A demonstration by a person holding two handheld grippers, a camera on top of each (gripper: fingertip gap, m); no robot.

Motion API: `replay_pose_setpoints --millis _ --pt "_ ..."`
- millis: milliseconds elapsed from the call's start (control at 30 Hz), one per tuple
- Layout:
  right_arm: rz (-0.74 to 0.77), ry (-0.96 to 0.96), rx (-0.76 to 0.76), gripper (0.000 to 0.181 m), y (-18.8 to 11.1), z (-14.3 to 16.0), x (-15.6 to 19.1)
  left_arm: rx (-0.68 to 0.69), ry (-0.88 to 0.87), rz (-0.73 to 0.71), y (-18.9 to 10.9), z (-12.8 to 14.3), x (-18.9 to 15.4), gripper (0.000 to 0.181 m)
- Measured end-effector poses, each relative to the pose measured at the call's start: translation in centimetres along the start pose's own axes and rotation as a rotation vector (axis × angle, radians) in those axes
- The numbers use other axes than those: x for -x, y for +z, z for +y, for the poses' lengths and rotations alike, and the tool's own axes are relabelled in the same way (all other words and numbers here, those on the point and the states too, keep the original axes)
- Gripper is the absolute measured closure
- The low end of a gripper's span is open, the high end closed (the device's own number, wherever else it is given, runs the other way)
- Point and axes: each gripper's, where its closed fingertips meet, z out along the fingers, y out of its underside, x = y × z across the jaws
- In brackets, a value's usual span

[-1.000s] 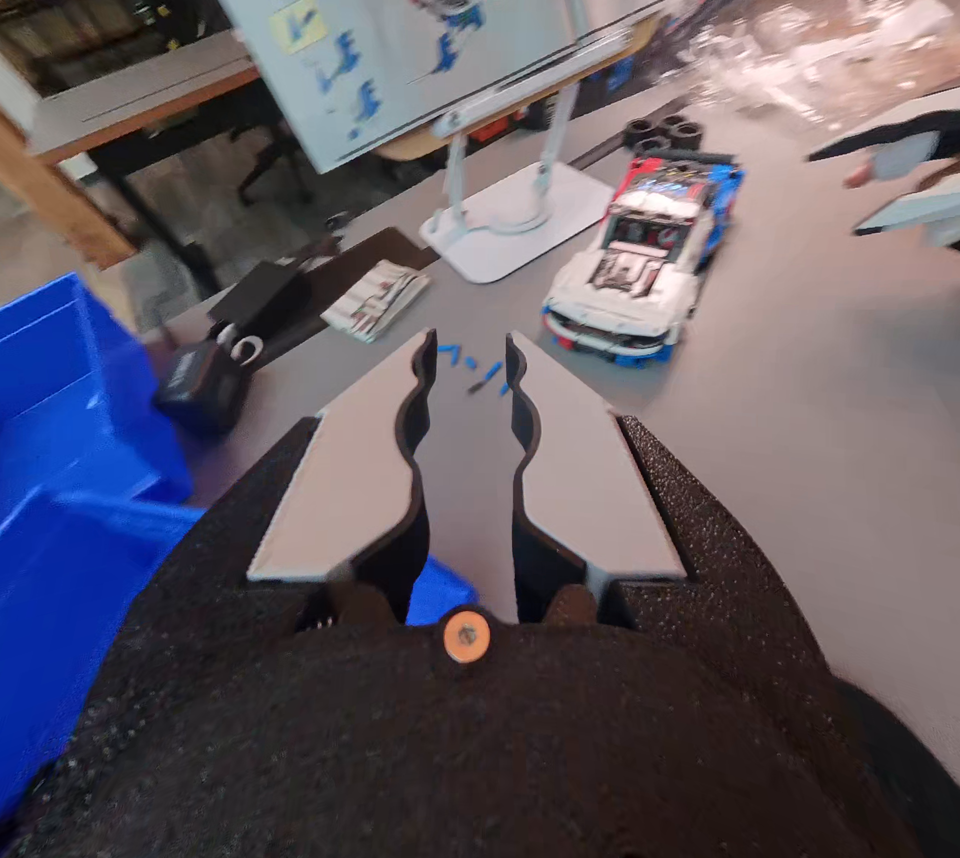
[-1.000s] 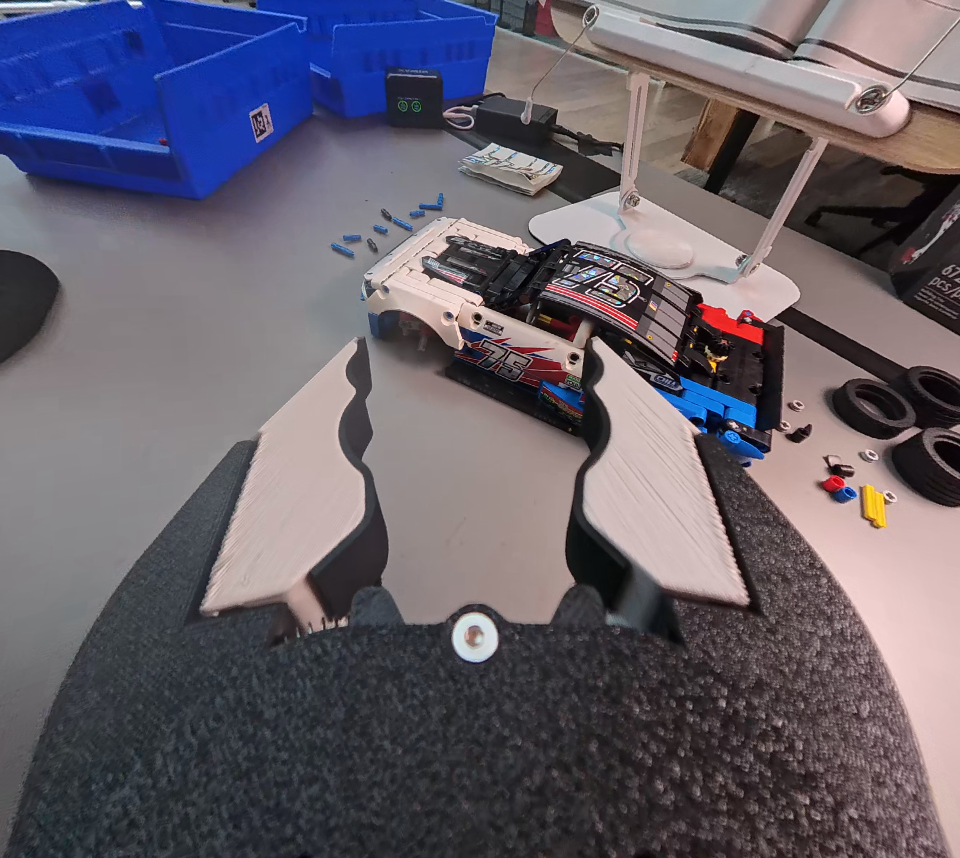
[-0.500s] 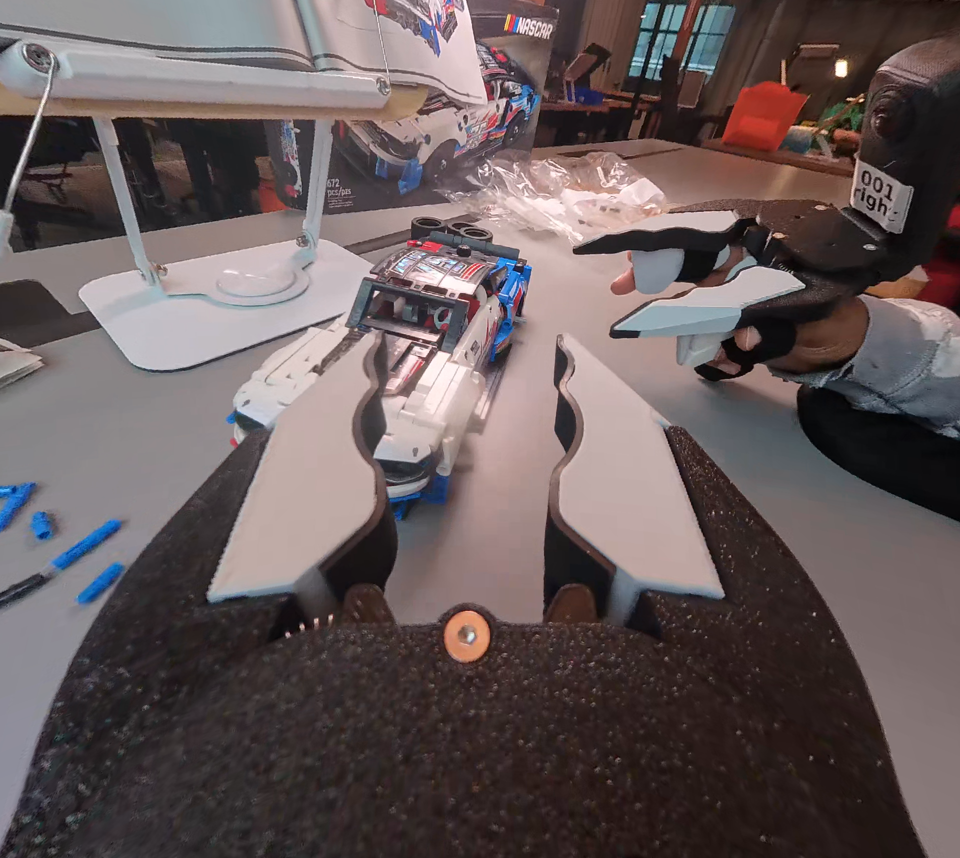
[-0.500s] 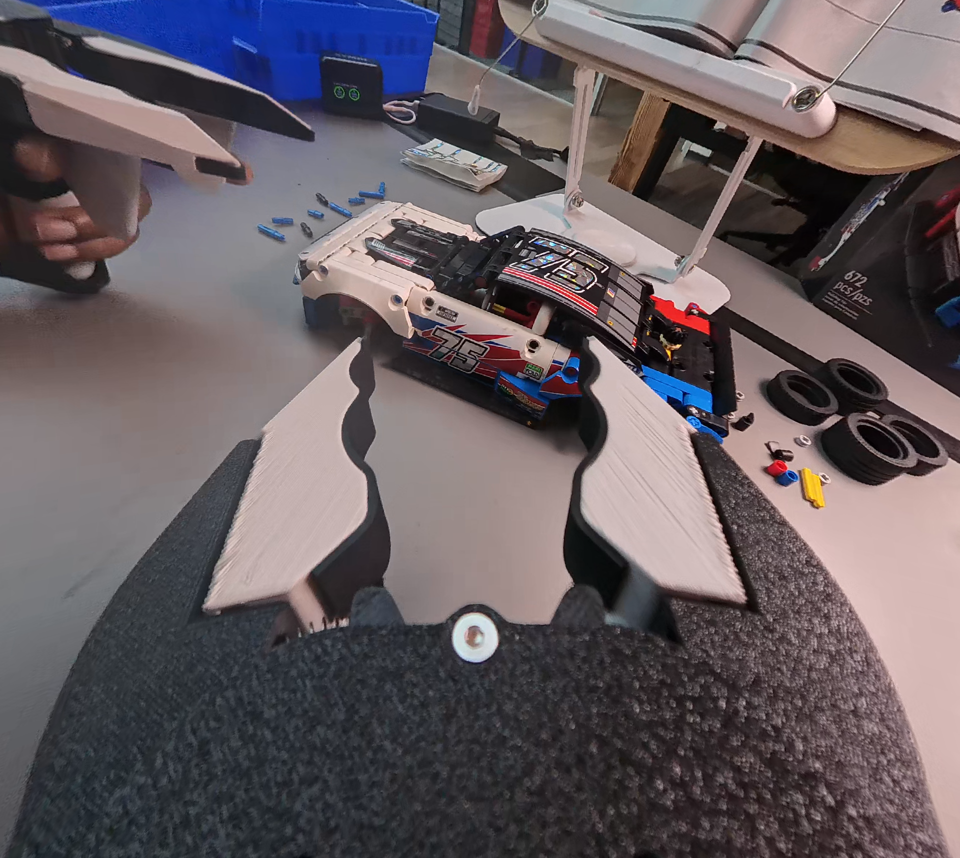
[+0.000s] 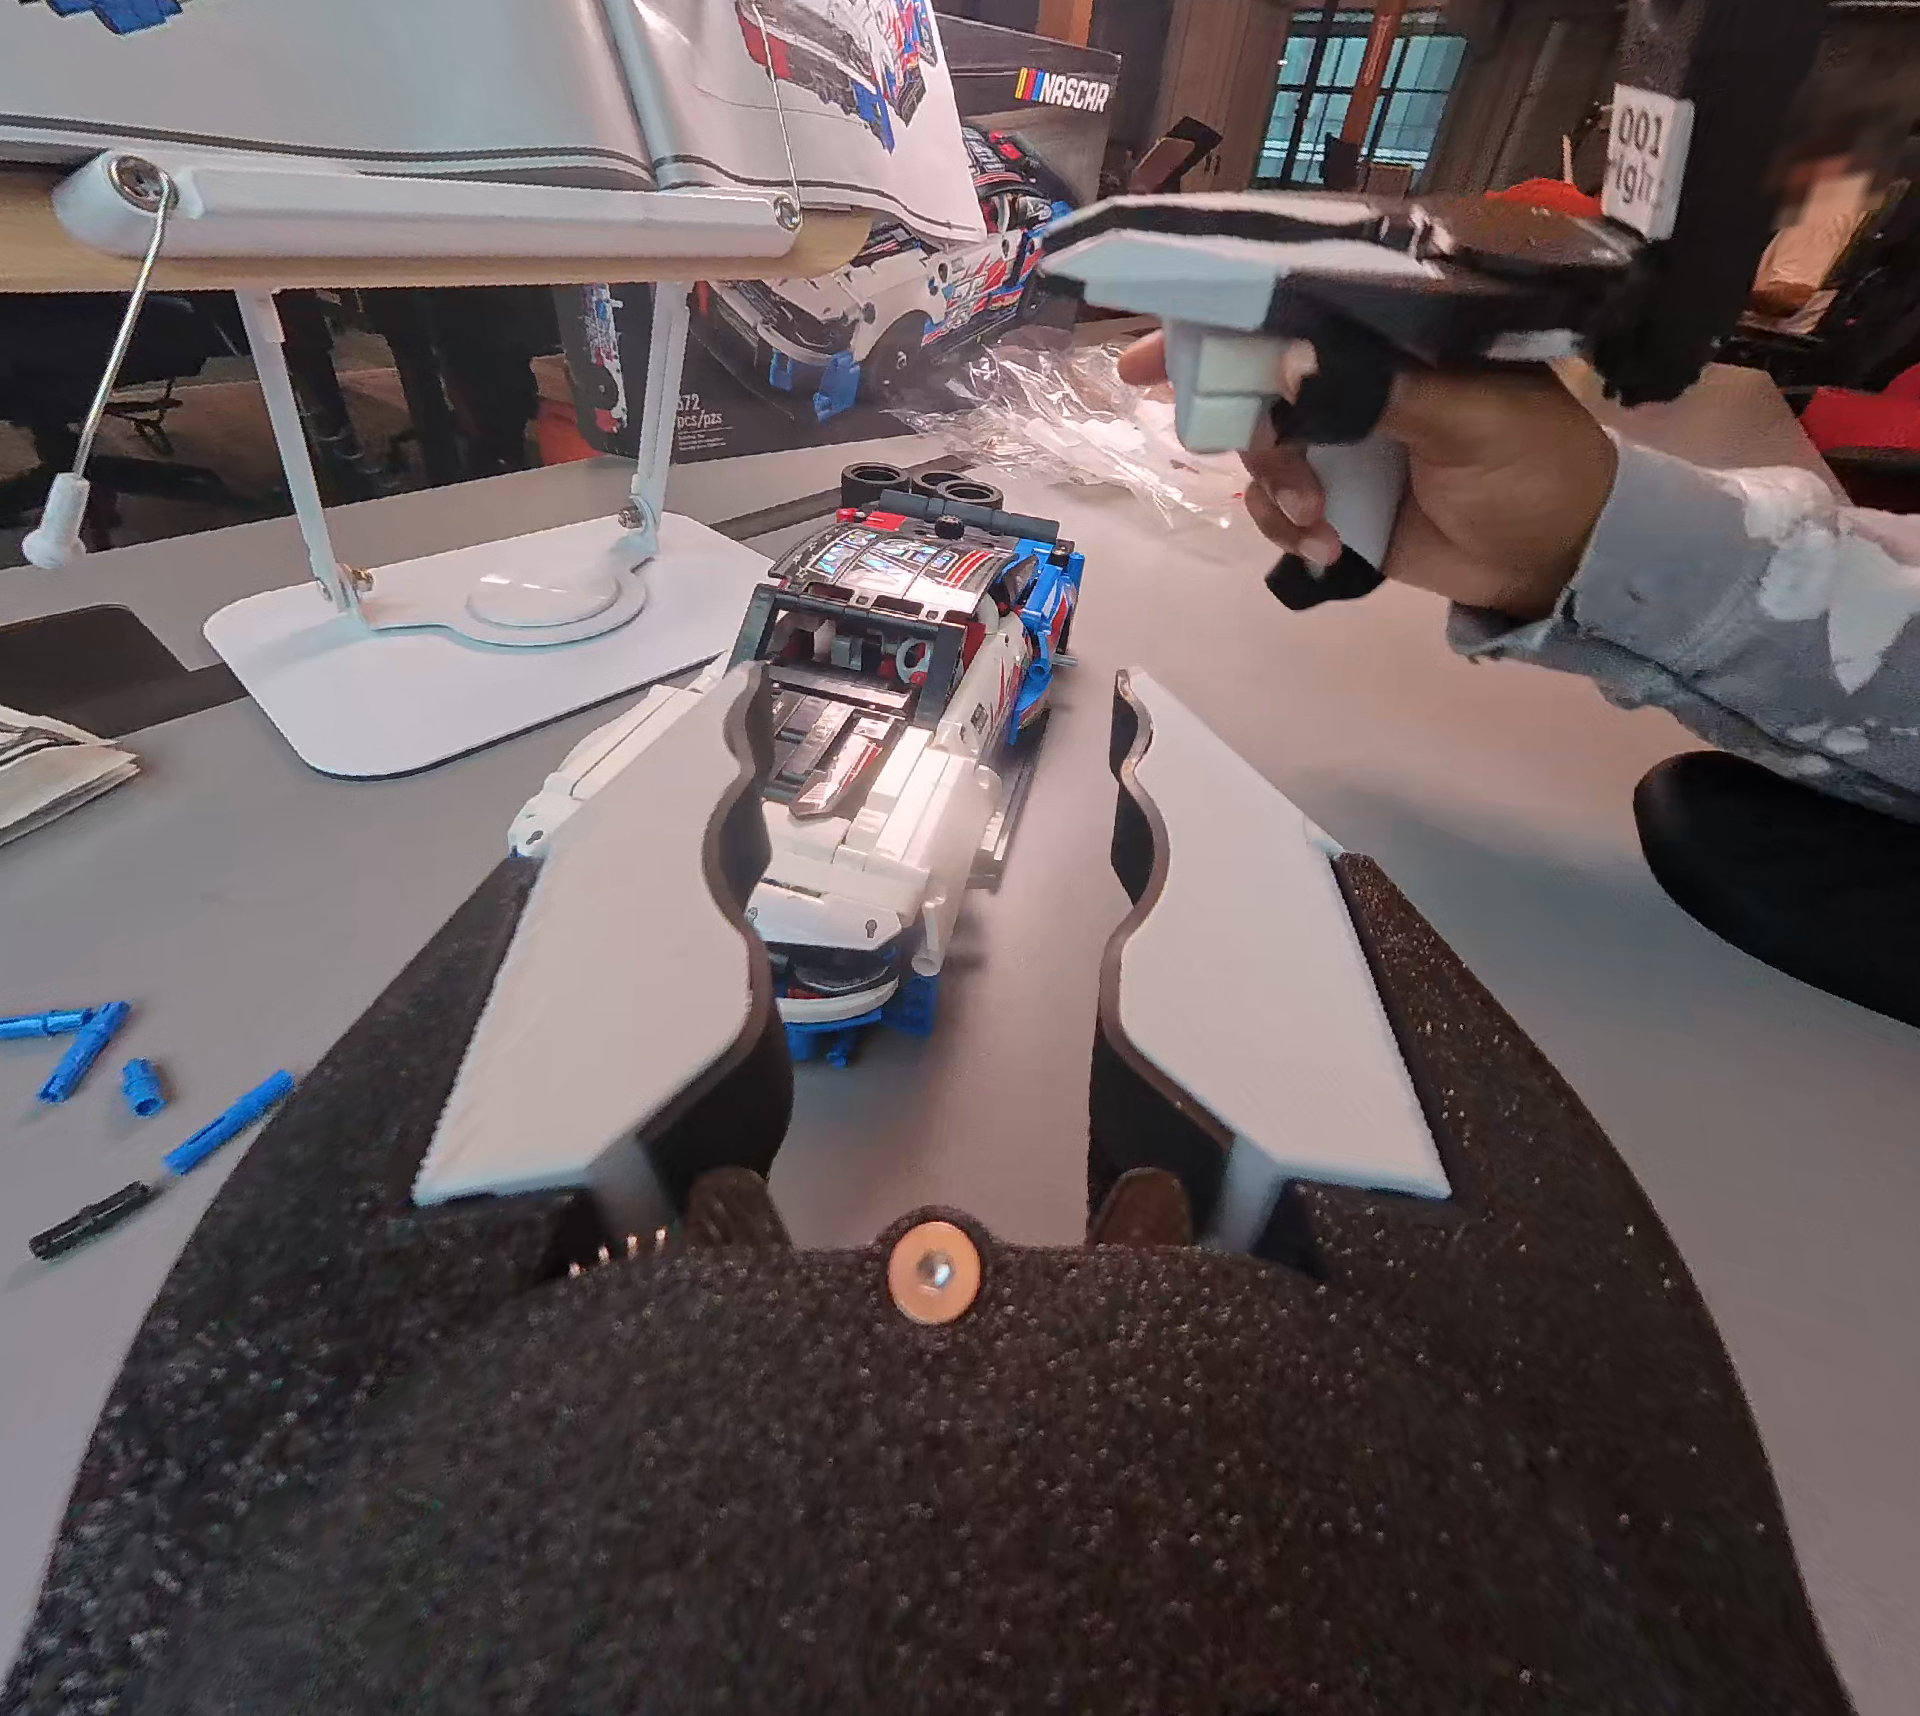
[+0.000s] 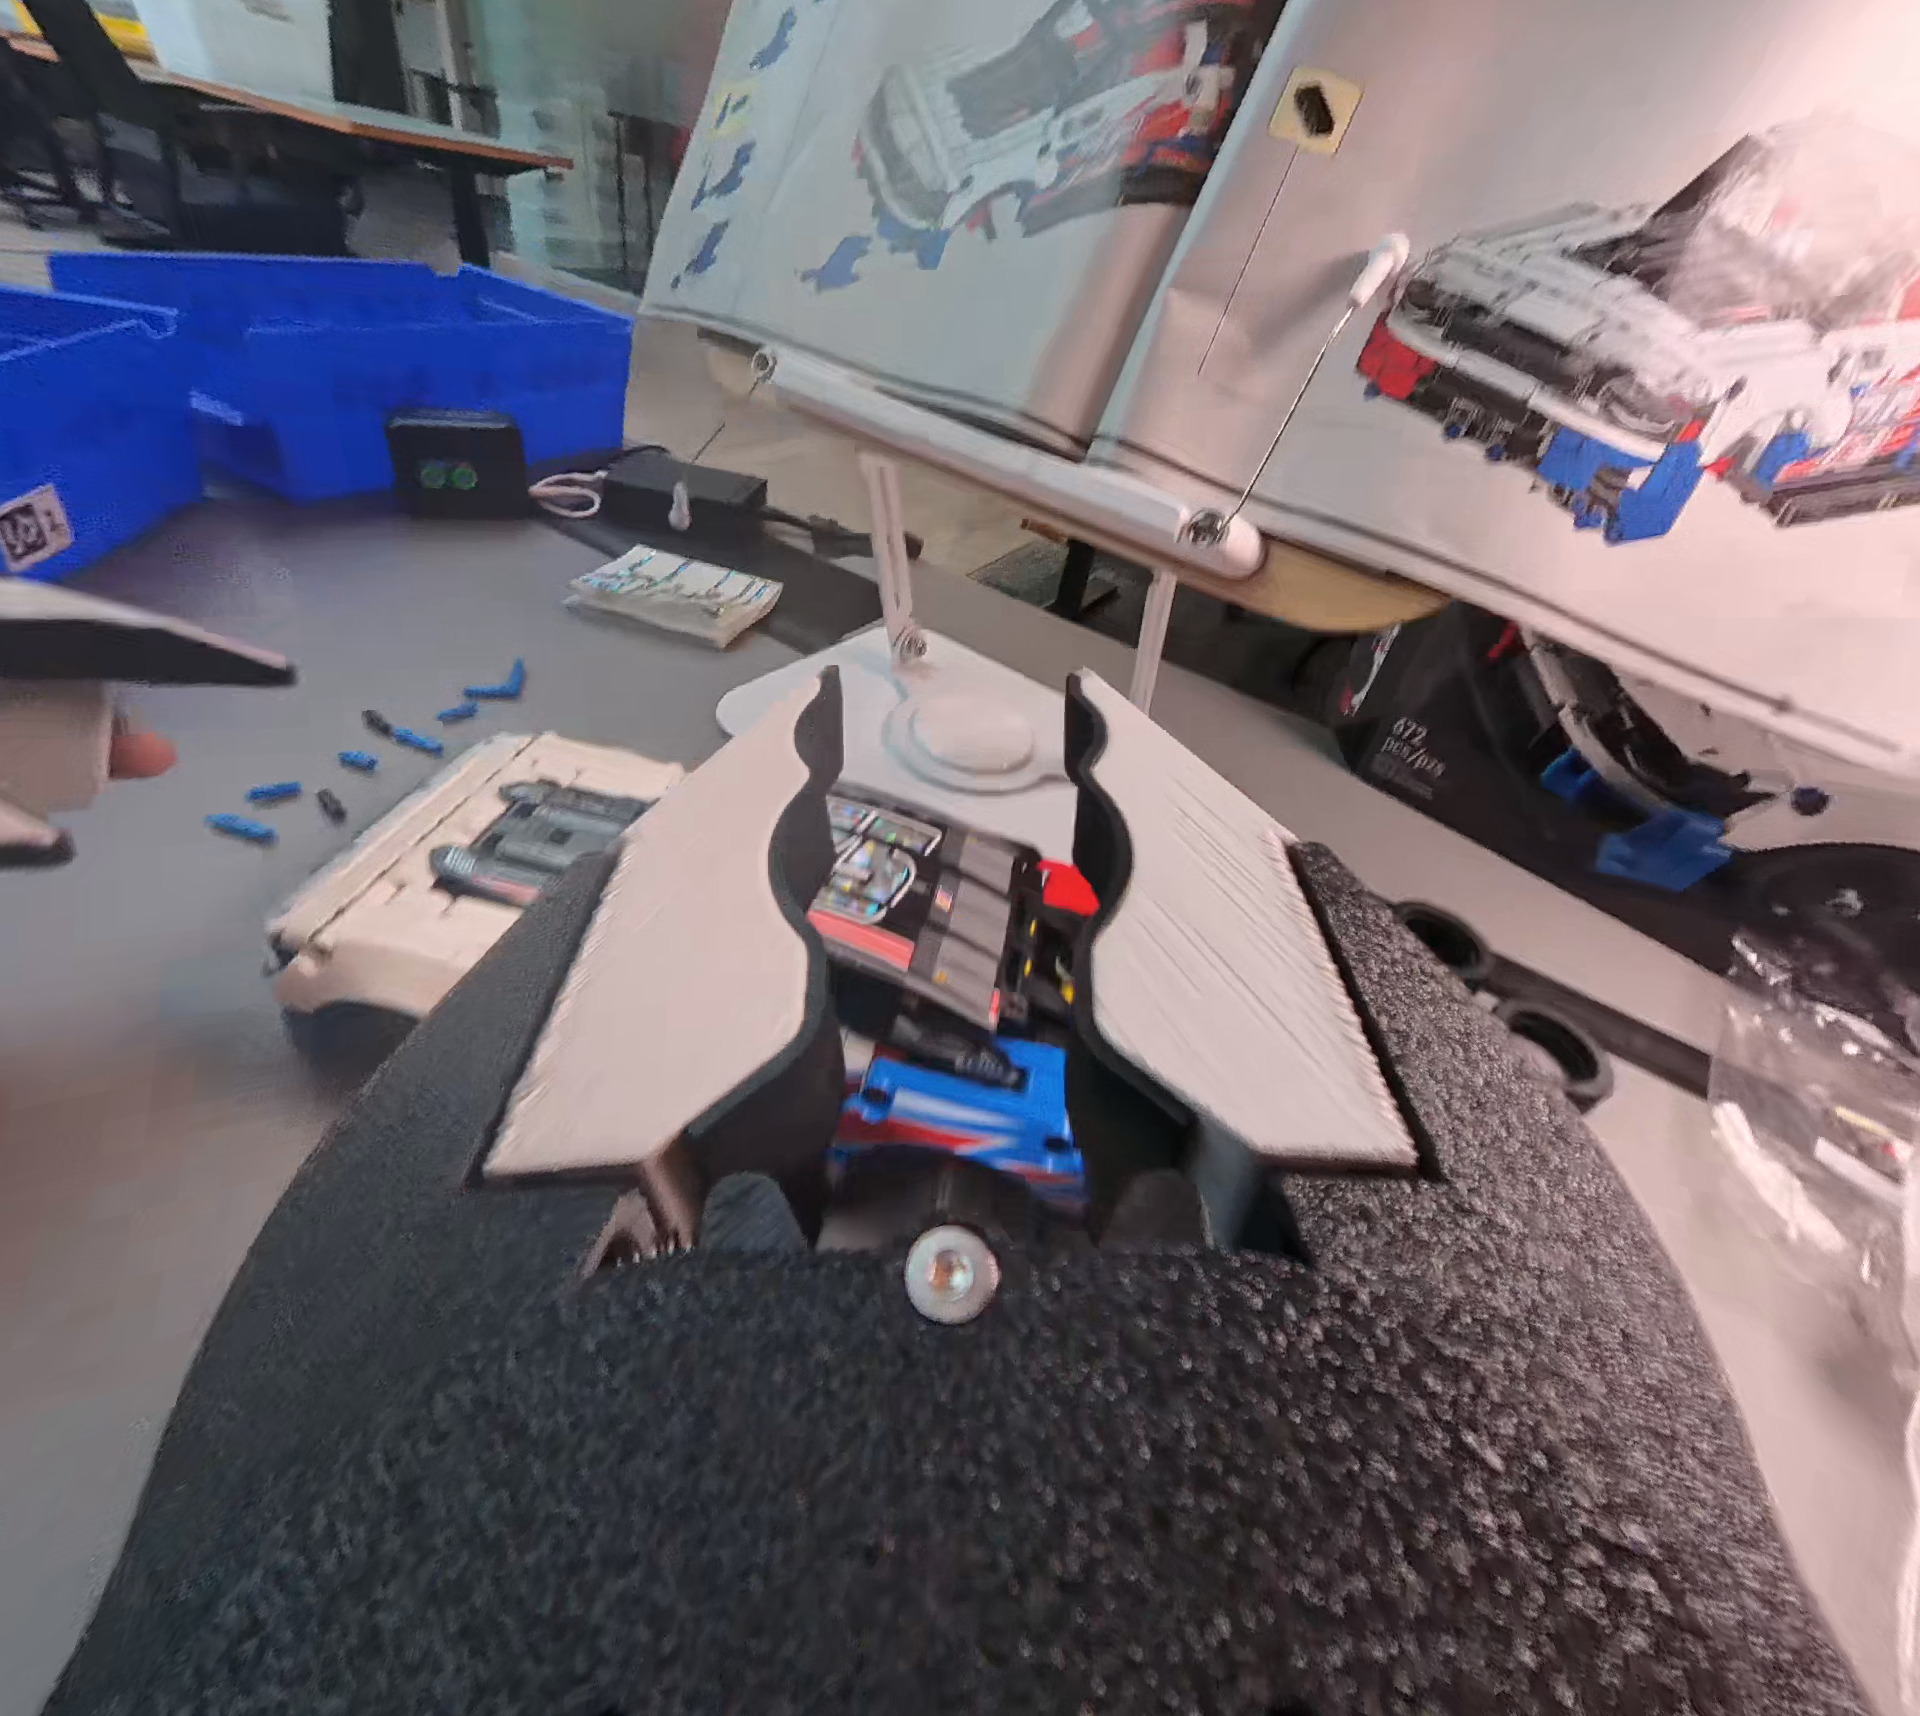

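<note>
Here the white, blue and black brick-built model race car [image 5: 894, 793] sits on the grey table [image 5: 1351, 835], light but likely to shed parts unless gripped across its stiff body sides, between the wide-open, empty left gripper [image 5: 935, 752] and right gripper [image 6: 951, 783].

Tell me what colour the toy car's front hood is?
White; the toy car hood shows best in the left wrist view.

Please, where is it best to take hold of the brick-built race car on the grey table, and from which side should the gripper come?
Probably across the white hood of the race car, coming from its nose, where the open left gripper already faces it. The hood looks low, flat and narrower than the finger gap; the roof panels behind look less firmly fixed.
</note>
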Motion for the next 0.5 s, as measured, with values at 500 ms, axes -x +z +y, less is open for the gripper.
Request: replay_pose_setpoints --millis 500 --pt "0.375 -0.287 0.099 0.084 18.1 -9.0 -3.5 0.026 0.043 0.010 -1.0 0.4 -0.7 0.123"
